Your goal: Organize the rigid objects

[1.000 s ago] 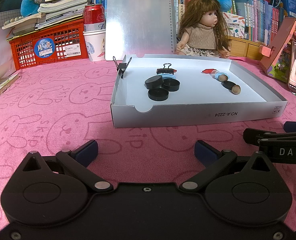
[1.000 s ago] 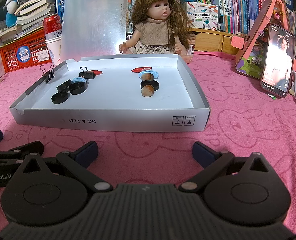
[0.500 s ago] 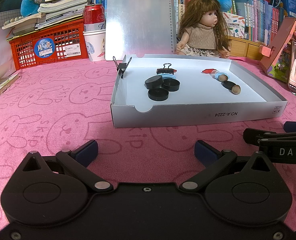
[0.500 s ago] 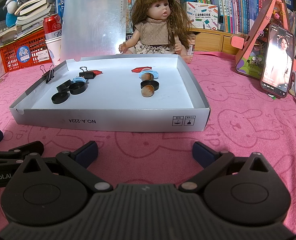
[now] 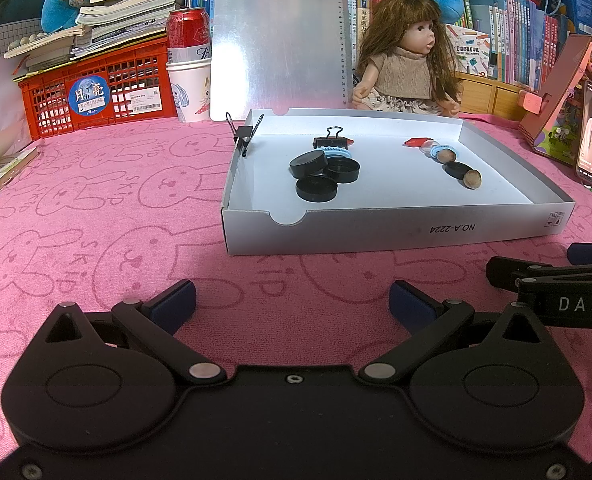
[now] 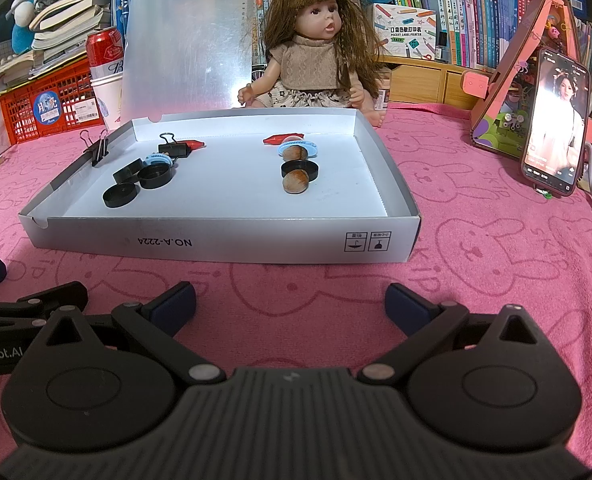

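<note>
Both grippers, left point(image 5: 292, 300) and right point(image 6: 290, 300), spread wide, empty, near the box point(image 6: 224, 240). Three black caps point(image 5: 324, 174) inside the box, left part.

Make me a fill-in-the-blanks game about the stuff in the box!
The tray sits on a ____ cloth.
One binder clip is clipped onto the tray's ____ wall.
Behind the tray sits a ____ with long brown hair.
Both grippers' jaws are ____.

Missing words: pink; left; doll; open

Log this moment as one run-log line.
left tool: open, empty, before box | right tool: open, empty | box: black caps, nuts, binder clips inside | phase: pre-grasp
</note>
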A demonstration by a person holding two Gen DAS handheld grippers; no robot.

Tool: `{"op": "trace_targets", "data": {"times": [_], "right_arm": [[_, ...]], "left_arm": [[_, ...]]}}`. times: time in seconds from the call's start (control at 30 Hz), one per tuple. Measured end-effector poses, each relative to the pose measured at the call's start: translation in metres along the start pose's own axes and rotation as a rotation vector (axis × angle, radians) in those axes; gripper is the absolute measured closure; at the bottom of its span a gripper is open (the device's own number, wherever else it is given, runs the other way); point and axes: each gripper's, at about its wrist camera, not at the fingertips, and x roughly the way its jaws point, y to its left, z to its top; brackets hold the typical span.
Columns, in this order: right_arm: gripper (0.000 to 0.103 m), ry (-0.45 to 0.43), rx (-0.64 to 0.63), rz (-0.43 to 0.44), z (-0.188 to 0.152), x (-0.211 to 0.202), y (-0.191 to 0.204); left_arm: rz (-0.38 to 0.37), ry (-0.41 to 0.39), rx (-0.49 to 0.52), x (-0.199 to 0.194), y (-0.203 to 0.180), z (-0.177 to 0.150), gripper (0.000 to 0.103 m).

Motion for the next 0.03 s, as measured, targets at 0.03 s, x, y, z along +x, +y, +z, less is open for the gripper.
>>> {"op": "trace_targets", "data": {"times": [0.03], "right_arm": [[0.000, 0.000, -0.001, 0.000, -0.0002, 0.0000, 0.0003]], "left_arm": [[0.000, 0.000, 0.000, 0.0000, 0.0000, 0.0001, 0.000]]}}
